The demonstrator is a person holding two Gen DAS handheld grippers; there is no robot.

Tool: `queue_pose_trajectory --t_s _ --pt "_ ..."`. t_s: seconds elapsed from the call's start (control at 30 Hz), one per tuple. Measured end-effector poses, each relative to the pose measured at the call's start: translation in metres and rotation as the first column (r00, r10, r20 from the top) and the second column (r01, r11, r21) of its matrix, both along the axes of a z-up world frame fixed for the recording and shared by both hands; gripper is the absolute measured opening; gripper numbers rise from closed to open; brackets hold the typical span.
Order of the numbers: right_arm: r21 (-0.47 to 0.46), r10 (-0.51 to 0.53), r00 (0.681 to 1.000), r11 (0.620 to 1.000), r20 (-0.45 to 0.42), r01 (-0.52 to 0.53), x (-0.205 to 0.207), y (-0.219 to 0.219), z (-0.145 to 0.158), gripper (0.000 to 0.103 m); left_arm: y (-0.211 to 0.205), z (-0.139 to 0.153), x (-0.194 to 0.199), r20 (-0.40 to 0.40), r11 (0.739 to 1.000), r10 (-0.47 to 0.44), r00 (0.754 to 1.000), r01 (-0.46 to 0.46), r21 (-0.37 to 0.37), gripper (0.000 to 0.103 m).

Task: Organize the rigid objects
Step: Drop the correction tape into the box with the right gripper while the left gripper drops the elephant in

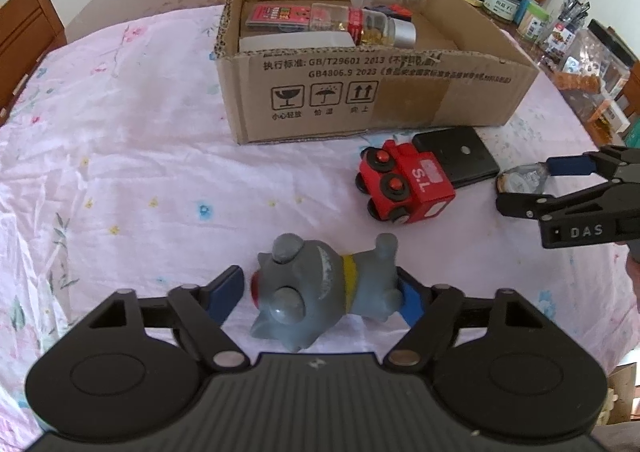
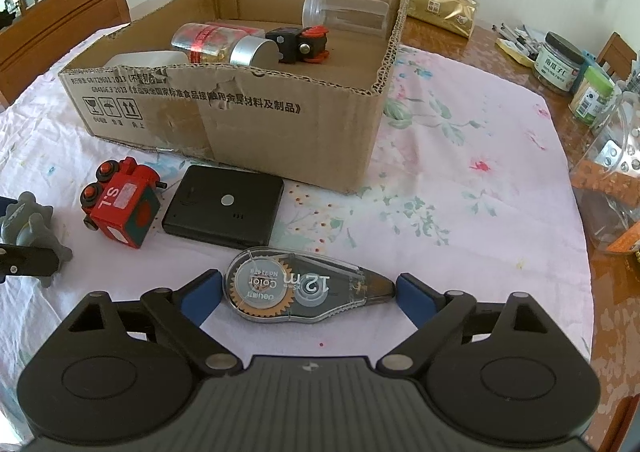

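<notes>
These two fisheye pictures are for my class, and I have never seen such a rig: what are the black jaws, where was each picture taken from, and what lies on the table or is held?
No robot here: a person holds a hand-held gripper in each hand, each carrying a camera looking along its jaws.

The left wrist view shows the left gripper, jaws open around a grey toy cat lying on the floral tablecloth. The right wrist view shows the right gripper, jaws open around a clear correction tape dispenser. Neither is lifted or clamped yet.

Also on the cloth: a red toy train and a flat black case, both before a cardboard box already holding jars and other small items.
</notes>
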State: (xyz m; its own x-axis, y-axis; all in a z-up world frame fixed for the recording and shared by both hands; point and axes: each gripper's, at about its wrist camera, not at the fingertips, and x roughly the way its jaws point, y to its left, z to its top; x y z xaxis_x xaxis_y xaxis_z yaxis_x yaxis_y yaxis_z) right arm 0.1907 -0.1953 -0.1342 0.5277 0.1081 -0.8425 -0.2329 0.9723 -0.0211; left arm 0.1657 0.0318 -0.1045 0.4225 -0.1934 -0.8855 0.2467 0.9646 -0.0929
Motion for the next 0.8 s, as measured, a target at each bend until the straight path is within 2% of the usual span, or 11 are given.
queue_pose_trajectory --t_s 0.2,0.33,0.53,0.67,0.8 --pt "0.011 0.004 1.000 1.000 -0.019 -0.004 -0.002 -0.001 0.006 0.093 -0.003 0.007 0.000 0.006 1.000 -0.017 1.000 0.017 0.018 0.071" --pt "0.009 0.046 0.999 0.999 -0.013 -0.046 -0.005 -0.004 0.028 0.093 -0.002 0.023 -0.001 0.020 0.999 -0.043 0.999 0.043 0.023 0.071" --pt "0.005 0.115 0.991 0.993 0.063 -0.116 -0.001 -0.011 0.080 0.093 0.001 0.055 -0.004 0.057 0.996 -0.084 0.995 0.083 0.034 0.071" --pt "0.007 0.157 0.979 0.987 0.130 -0.159 0.014 -0.011 0.110 0.093 0.008 0.072 -0.004 0.081 0.997 -0.072 0.994 0.070 0.025 0.071" --pt "0.003 0.201 0.965 0.979 0.168 -0.205 0.036 -0.005 0.125 0.093 0.014 0.084 -0.007 0.114 0.999 -0.037 0.993 0.035 0.026 0.071"
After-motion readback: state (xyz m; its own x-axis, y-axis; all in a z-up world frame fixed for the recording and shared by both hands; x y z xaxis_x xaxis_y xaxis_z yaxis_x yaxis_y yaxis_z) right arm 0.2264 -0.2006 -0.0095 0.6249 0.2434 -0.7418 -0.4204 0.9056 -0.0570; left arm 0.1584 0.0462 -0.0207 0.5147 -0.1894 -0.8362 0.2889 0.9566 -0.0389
